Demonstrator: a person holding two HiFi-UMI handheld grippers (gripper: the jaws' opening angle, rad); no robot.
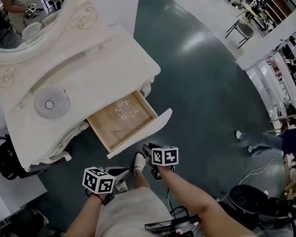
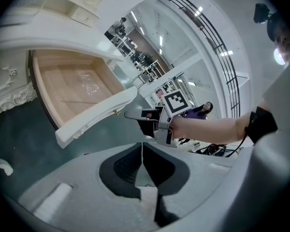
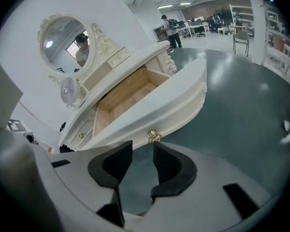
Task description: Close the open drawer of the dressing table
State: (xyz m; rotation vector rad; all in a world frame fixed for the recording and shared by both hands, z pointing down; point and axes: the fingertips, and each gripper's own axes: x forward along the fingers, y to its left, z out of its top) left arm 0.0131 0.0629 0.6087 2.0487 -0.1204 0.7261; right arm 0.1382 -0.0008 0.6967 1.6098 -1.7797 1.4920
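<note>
Your right tool (image 3: 142, 151), spread and empty, sits just below the open drawer (image 3: 174, 100) knob (image 3: 153, 137) at frame centre; left tool (image 2: 143, 150) pressed together.

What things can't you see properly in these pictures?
- Drawer: something clear and glassy lies inside. It is too small and faint in every view to name.
- Drawer knob: hidden under the drawer front in the head view. Only the right gripper view shows it.
- Mirror: cut off by the head view's top and left edges.
</note>
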